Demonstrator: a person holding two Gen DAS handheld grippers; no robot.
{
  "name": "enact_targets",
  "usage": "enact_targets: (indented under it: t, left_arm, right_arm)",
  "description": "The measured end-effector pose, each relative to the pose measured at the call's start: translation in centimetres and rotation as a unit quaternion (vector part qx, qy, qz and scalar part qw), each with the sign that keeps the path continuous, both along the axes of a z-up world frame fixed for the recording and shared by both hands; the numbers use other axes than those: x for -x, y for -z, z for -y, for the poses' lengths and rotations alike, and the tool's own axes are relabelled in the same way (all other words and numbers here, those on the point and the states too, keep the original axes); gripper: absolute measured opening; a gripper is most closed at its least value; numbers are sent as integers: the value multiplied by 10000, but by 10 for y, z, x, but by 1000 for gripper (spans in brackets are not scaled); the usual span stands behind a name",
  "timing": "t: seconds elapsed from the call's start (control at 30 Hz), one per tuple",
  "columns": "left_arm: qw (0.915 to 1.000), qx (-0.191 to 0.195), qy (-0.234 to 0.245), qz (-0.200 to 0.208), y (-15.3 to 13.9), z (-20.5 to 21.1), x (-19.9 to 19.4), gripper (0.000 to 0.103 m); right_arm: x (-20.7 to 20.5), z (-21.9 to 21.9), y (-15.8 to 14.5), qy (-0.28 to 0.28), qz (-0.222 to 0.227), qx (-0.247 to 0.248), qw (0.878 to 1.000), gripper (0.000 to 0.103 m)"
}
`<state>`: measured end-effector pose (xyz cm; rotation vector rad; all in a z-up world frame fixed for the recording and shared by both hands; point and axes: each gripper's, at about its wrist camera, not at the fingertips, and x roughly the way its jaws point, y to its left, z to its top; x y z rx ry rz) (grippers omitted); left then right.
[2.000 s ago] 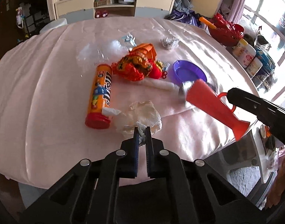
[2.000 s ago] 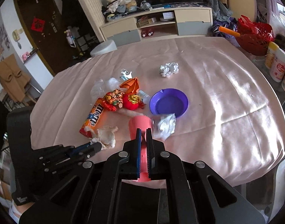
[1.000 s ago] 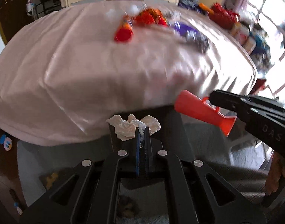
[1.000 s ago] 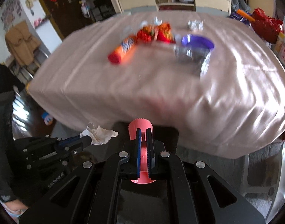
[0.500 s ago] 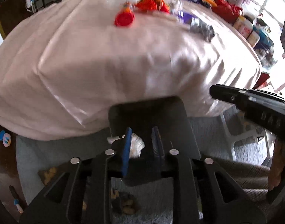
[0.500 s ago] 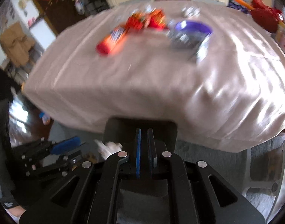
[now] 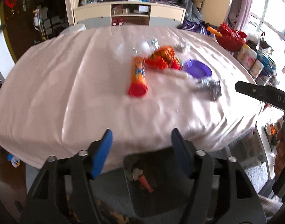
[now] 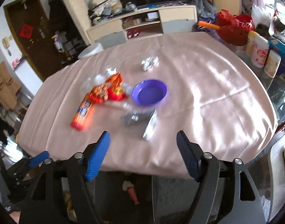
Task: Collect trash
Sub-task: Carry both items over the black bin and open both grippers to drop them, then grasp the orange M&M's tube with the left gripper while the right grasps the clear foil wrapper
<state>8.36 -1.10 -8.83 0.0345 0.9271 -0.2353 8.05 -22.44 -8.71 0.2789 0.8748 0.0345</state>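
My left gripper (image 7: 141, 140) is open and empty over the table's near edge. My right gripper (image 8: 143, 143) is open and empty too. Below them a dark bin (image 7: 161, 192) holds the crumpled tissue (image 7: 135, 172) and the red trumpet (image 7: 146, 183); it also shows in the right wrist view (image 8: 131, 192). On the pink tablecloth (image 7: 67, 85) lie an orange M&M's tube (image 7: 137, 78), a red-orange wrapper (image 7: 161, 57), a silver foil packet (image 7: 210, 88), a purple bowl (image 7: 196, 71) and a foil ball (image 8: 149, 63).
A red basket (image 8: 234, 28) and white canisters (image 8: 258, 50) stand at the table's right side. A cream cabinet (image 8: 142, 24) is behind the table. A white chair (image 7: 267, 149) is at the right.
Both grippers let go of the tissue and the trumpet into the bin, opened wide and rose back up to the table's edge.
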Motion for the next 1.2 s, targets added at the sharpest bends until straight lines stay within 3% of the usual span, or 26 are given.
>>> enact_targets:
  t: [0.1, 0.3, 0.63, 0.97, 1.0, 1.1, 1.2]
  left_arm:
    - [10000, -34, -46, 54, -6, 1, -18, 74]
    - [9997, -198, 23, 137, -5, 11, -52, 77]
    - [9995, -299, 24, 50, 12, 19, -92, 78]
    - [9998, -116, 5, -163, 31, 24, -112, 76]
    - [9997, -96, 21, -203, 33, 25, -113, 74]
    - [9996, -42, 67, -263, 37, 26, -114, 51]
    - [9997, -21, 60, -243, 36, 25, -111, 29]
  right_arm:
    - [-15, 6, 5, 149, -70, -80, 9998, 77]
    - [-39, -1, 23, 347, -231, -167, 9990, 84]
    - [-62, -3, 42, 538, -371, -128, 9978, 85]
    - [-69, -9, 53, 463, -535, -175, 9973, 83]
    - [-69, -10, 54, 433, -553, -170, 9974, 78]
    - [-68, -13, 55, 292, -571, -296, 9975, 55]
    - [-65, -18, 52, 242, -560, -191, 9980, 54]
